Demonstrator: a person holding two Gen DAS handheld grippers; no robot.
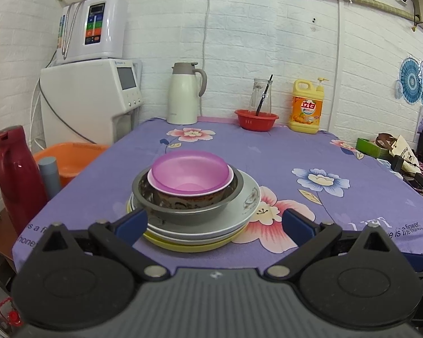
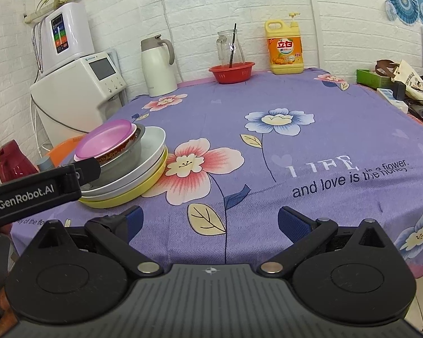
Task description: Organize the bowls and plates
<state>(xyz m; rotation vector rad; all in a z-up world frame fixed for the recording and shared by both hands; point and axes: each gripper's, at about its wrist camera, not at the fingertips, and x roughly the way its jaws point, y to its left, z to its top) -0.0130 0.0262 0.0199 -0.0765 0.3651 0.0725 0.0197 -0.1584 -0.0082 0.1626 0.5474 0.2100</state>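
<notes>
A stack of dishes stands on the purple flowered tablecloth [image 1: 310, 152]. From the bottom: a yellow plate [image 1: 194, 245], white plates [image 1: 239, 211], a steel bowl [image 1: 183, 211], a patterned bowl [image 1: 189, 197] and a pink bowl [image 1: 190, 170] on top. My left gripper [image 1: 214, 222] is open and empty, just in front of the stack. The stack also shows in the right wrist view [image 2: 143, 157], left of my right gripper [image 2: 210, 219], which is open and empty above the cloth. The left gripper's body [image 2: 36, 191] shows there beside the stack.
At the back stand a white thermos jug [image 1: 183, 95], a red basket [image 1: 256, 119] with a glass jar [image 1: 260, 95], and a yellow detergent bottle [image 1: 306, 107]. Left of the table are water machines [image 1: 90, 98], a red flask [image 1: 17, 174] and an orange basin [image 1: 70, 160]. Clutter [image 1: 394, 152] lies at the right.
</notes>
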